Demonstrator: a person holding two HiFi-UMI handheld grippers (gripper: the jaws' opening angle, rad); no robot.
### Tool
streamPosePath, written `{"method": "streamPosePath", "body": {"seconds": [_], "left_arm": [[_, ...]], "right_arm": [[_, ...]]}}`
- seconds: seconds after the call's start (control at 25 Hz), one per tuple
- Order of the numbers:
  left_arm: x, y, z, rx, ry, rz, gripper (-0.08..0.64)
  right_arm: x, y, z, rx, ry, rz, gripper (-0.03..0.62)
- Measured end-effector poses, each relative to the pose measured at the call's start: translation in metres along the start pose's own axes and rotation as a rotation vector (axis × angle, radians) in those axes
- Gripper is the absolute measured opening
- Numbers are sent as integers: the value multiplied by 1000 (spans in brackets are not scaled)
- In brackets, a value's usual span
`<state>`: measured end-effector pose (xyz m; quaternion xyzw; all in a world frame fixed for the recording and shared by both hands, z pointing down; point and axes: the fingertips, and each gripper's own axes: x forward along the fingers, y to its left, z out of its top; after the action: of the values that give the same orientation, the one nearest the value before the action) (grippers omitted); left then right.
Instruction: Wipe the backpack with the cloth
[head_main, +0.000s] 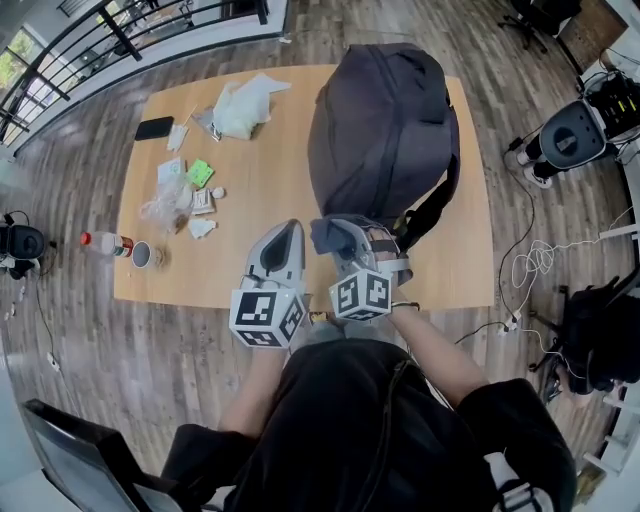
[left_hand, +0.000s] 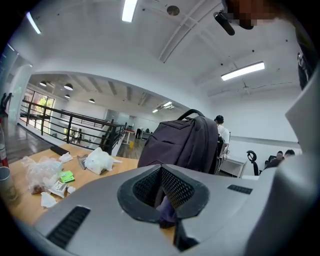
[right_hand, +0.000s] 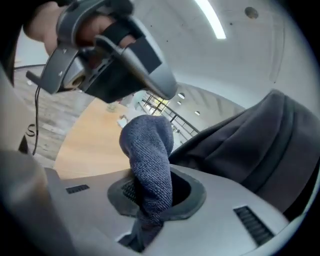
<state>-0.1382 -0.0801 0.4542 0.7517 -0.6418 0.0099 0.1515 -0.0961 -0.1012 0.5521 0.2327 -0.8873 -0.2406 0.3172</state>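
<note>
**Cloth held ready at the near side of the backpack**

The dark grey fabric backpack (head_main: 380, 130) is on the right half of the light wooden table (head_main: 280, 180), close to the far edge. From the left gripper view it seems to stand upright, with its carry loop on top, so its long axis goes up and not along the table. One black strap hangs down toward the near right corner.

The right gripper (head_main: 345, 230) is the nearer one. It is at the near foot of the backpack and points toward it, a little downward. Its jaws are clamped on a dark blue-grey woven cloth (right_hand: 150, 160), which sticks out in front of them as a rounded fold. The backpack fabric lies directly behind this fold, on the right side of it. I cannot tell if the cloth touches the bag already.

The left gripper (head_main: 288, 235) is just beside the right one, toward the middle of the near edge, and it touches nothing on the table. Its jaws are pressed together. A small bluish bit shows low between the pads, and I cannot say what it is.

I judge that the wiping move needs the right gripper to go forward and up along the near face of the bag.
</note>
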Motion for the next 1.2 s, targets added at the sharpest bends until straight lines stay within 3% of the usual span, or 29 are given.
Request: {"method": "streamPosePath", "body": {"seconds": [0.16,0.28,0.44,0.64,0.8,1.08,1.2], "left_arm": [[-6,3,-5,-3,15,8,11],[-7,4,-5,4,19,10,11],[-6,-1,-6,9,23,2,11],[0,-12,-8,16,30,-30,11],[9,-23,-10,18,39,-59,11],[24,-44,10,31,1,-123,11],[29,-53,27,26,-38,-143,11]], "right_arm": [[16,44,-55,194,112,146,49],[17,61,-74,168,129,158,49],[14,82,-108,210,194,221,49],[-9,50,-169,357,291,138,49],[-37,-1,-136,327,157,71,49],[-119,-136,-4,353,-159,-131,49],[-142,-172,33,485,-285,-176,49]]}}
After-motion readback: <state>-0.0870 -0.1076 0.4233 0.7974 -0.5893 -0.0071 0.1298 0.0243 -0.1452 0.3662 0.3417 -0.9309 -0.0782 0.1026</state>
